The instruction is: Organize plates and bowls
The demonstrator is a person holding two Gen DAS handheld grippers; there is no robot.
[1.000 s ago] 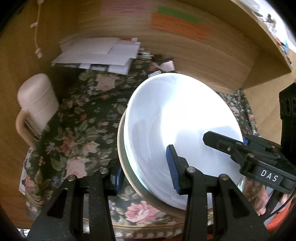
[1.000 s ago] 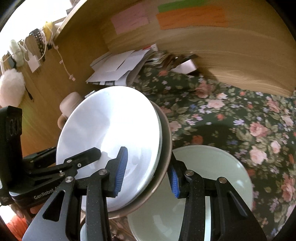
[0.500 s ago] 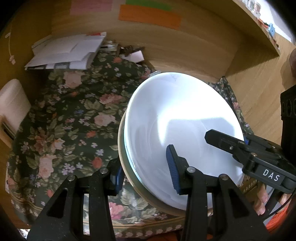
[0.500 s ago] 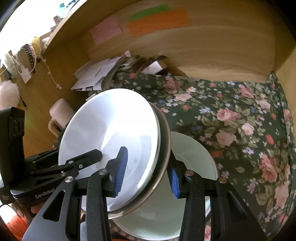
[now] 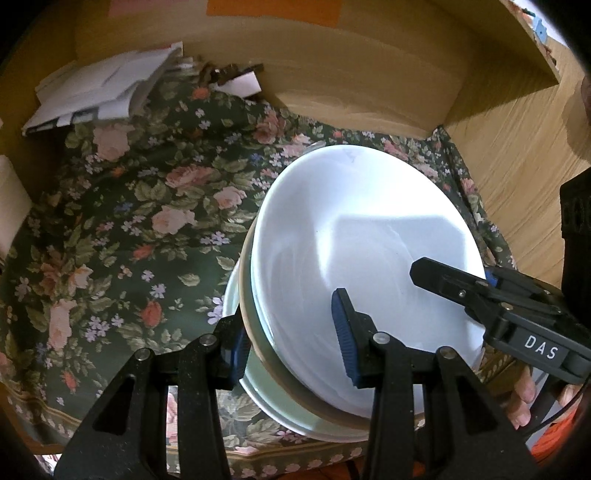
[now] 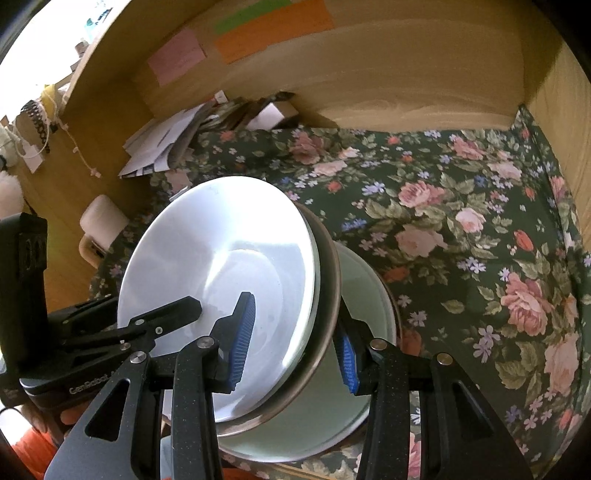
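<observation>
1. A stack of a white plate (image 5: 354,236) nested in a tan-rimmed plate (image 6: 328,280) is held tilted above a pale green bowl (image 6: 365,295) resting on the floral cloth (image 5: 122,221).
2. The left gripper (image 5: 291,347) is clamped on the stack's near rim; the right gripper (image 6: 295,339) is clamped on the opposite rim.
3. The bowl lies directly below the stack, so lowering is judged the coming move; both hands are equally near.
4. "DAS" and "GenRobot" are read on the gripper bodies; the wall notes (image 6: 273,29) are illegible.
</observation>
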